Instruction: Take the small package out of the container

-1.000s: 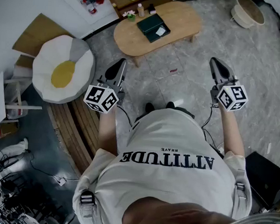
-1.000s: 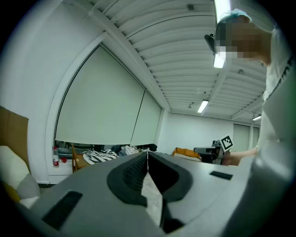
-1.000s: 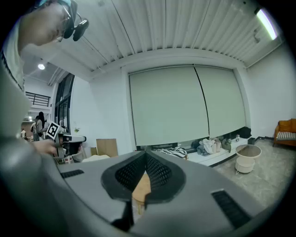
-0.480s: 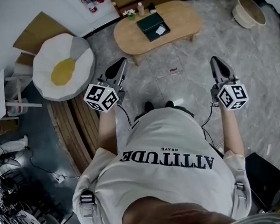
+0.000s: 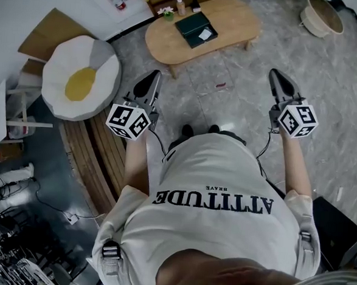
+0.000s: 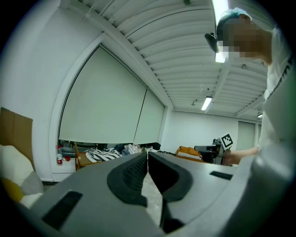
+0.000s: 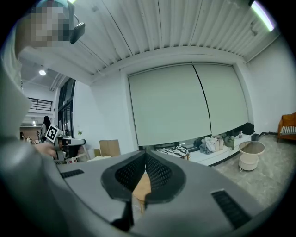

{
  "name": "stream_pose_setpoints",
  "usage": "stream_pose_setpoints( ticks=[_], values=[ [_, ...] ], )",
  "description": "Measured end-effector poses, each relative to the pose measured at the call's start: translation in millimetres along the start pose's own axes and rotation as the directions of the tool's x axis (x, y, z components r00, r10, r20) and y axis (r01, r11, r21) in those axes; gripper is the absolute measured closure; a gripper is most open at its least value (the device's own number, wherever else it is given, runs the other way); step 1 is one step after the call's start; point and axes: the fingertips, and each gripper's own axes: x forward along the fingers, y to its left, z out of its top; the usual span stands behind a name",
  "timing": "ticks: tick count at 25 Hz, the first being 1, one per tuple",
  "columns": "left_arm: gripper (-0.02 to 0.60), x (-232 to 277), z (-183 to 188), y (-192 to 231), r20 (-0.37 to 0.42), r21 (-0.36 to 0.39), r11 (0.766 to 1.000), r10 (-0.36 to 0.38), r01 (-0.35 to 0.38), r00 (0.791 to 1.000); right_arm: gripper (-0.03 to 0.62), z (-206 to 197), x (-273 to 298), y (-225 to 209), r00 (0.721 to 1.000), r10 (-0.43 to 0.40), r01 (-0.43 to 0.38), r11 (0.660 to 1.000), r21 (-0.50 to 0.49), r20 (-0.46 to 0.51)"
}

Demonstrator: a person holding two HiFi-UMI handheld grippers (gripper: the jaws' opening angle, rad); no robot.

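Ahead of the person, on a grey marbled floor [image 5: 231, 91], stands a low oval wooden surface [image 5: 232, 24]. A dark green container [image 5: 191, 24] lies on it with the small white package [image 5: 205, 34] inside, near its right corner, and small bottles [image 5: 180, 7] stand at the far edge. A fried-egg cushion [image 5: 79, 80] lies to the left and a pale basket [image 5: 324, 16] at the far right. The left tool [image 5: 154, 77] and the right tool [image 5: 275, 78] are well short of the surface, each with jaws together on nothing. Only the gripper views show the wide roller blinds [image 7: 185, 102], the ribbed ceiling [image 6: 185, 51] and a striped cloth [image 6: 104, 154] below the window. Only the head view shows the container and package.
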Motion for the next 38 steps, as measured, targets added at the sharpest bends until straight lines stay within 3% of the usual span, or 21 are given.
stream_pose_setpoints(
  ticks=[16, 26, 38],
  values=[
    [0.558, 19, -11, -38, 0.016, 0.000, 0.998, 0.066, -0.066, 0.998, 0.572, -13, -9, -40, 0.998, 0.061, -0.060, 0.998, 0.017, -0.025],
    [0.558, 29, -18, -34, 0.016, -0.014, 0.997, 0.077, -0.077, 0.997, 0.572, -21, 5, -45, 0.995, 0.082, -0.081, 0.997, 0.018, -0.049],
    [0.558, 73, -7, 36, 0.027, -0.017, 0.998, 0.054, -0.054, 0.998, 0.572, -22, 75, -49, 0.994, 0.070, -0.070, 0.998, 0.005, -0.089]
  ],
)
